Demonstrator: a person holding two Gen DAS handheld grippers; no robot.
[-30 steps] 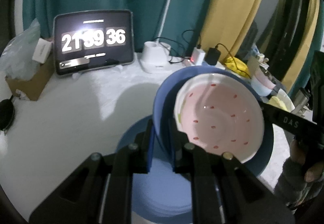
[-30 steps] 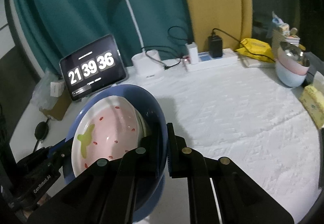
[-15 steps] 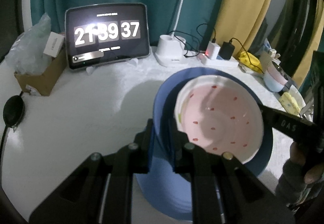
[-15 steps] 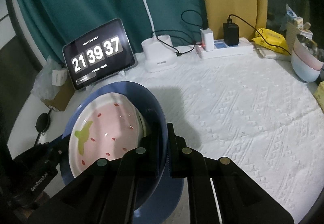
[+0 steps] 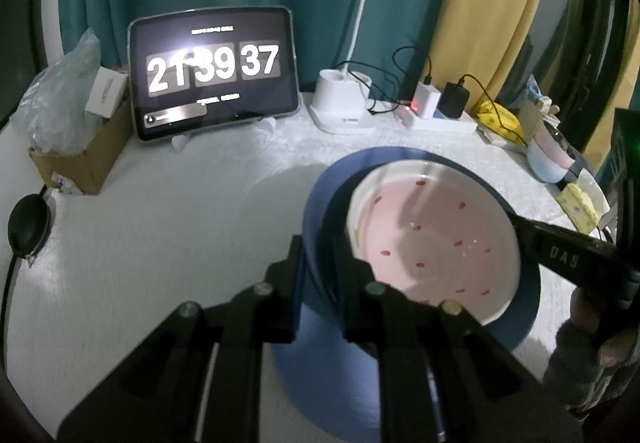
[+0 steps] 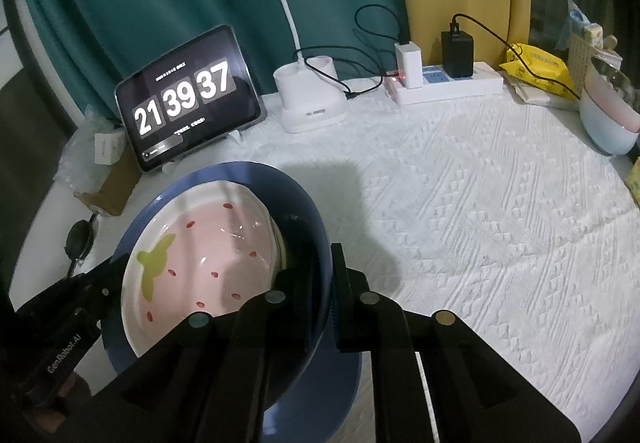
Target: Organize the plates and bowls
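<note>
A blue bowl [image 5: 320,227] [image 6: 304,211] holds a pink strawberry-pattern bowl [image 5: 436,235] [image 6: 208,247] nested inside it. My left gripper [image 5: 320,263] is shut on the blue bowl's left rim. My right gripper [image 6: 322,275] is shut on its right rim. Both hold the pair above a blue plate [image 5: 320,383] [image 6: 320,403] on the white tablecloth. The right gripper's body [image 5: 560,255] shows across the bowls in the left wrist view, and the left gripper's body [image 6: 60,323] shows in the right wrist view.
A tablet clock [image 5: 214,71] [image 6: 188,95], lamp base [image 5: 344,107] [image 6: 312,99] and power strip [image 6: 444,83] line the back edge. A cardboard box [image 5: 80,155] stands at the left. Stacked pastel bowls [image 6: 608,115] [image 5: 548,159] and a yellow sponge [image 5: 576,203] sit at the right.
Both grippers have lifted the nested bowls upward and tilted them less steeply; more of the table's back edge has come into view. Both grips are unchanged.
</note>
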